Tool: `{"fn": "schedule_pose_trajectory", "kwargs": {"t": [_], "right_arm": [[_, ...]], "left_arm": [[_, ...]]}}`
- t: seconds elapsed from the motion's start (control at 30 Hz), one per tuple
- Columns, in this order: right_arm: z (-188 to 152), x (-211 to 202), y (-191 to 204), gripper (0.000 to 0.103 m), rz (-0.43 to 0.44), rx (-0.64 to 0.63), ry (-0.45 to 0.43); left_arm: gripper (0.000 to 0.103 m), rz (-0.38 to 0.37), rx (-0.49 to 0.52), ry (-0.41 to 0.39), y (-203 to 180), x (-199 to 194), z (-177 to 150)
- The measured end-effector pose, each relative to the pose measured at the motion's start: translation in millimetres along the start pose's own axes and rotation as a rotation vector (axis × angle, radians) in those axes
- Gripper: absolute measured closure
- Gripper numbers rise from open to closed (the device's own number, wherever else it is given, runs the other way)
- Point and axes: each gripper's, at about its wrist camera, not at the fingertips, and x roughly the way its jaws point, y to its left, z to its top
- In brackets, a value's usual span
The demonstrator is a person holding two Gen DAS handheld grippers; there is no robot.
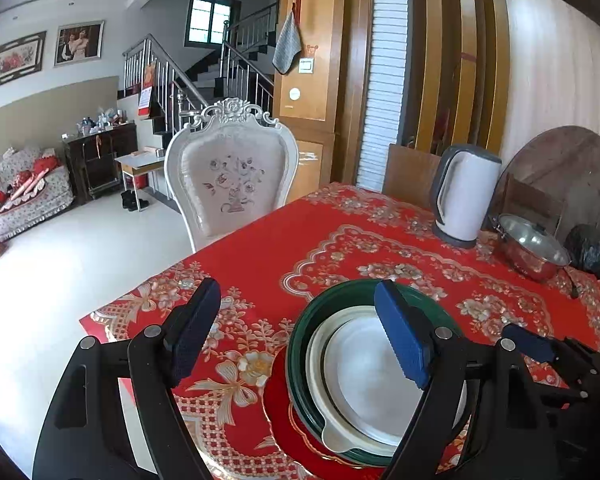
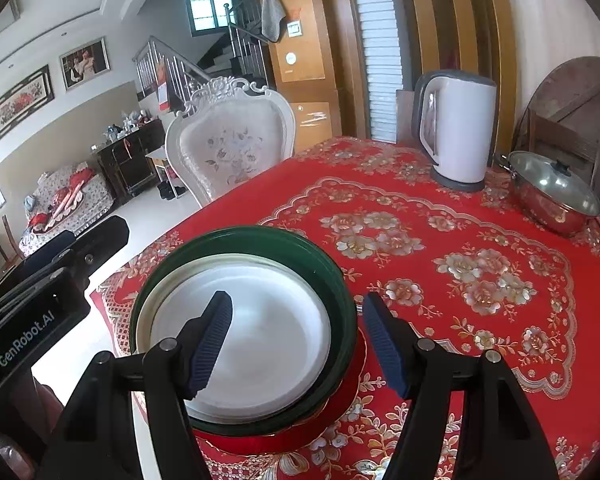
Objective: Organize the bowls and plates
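Stack: white plate (image 2: 256, 344) in cream bowl (image 1: 320, 360), in green bowl (image 2: 320, 256), on red plate (image 2: 340, 412), near the tabletop (image 2: 480, 320) corner.
Hidden: red plate mostly covered.
Left gripper (image 1: 300, 332): apart, empty.
Right gripper (image 2: 296, 340): apart, empty.
Open room: bare red cloth toward the kettle (image 2: 456, 128).

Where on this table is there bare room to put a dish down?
Open tablecloth lies between the dish stack, the kettle and the lidded pot. The near corner around the stack and both grippers is crowded.

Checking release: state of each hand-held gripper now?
Left hand-held gripper: open, holding nothing, one finger over the stack.
Right hand-held gripper: open, holding nothing, straddling the stack's rim.
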Motion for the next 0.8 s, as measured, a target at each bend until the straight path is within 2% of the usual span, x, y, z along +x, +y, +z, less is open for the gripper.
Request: {"fn": "schedule_pose_trajectory", "kwargs": {"t": [0.3, 0.53, 0.67, 0.8], "right_arm": [[-0.1, -0.5, -3.0, 0.035, -0.006, 0.006, 0.003], [-2.1, -1.6, -5.1, 0.035, 0.002, 0.009, 0.004], [-2.7, -2.0, -6.7, 0.035, -0.001, 0.013, 0.006], [-2.7, -2.6, -6.9, 0.035, 0.000, 0.017, 0.007]], "left_arm": [[0.023, 0.023, 0.028, -0.029, -5.2, -2.4, 3.0], [0.023, 0.041, 0.088, -0.068, -15.0, -6.2, 3.2], [0.023, 0.027, 0.081, -0.049, -14.2, -5.2, 3.7], [0.023, 0.049, 0.089, -0.038, -13.9, -2.9, 3.8]]}}
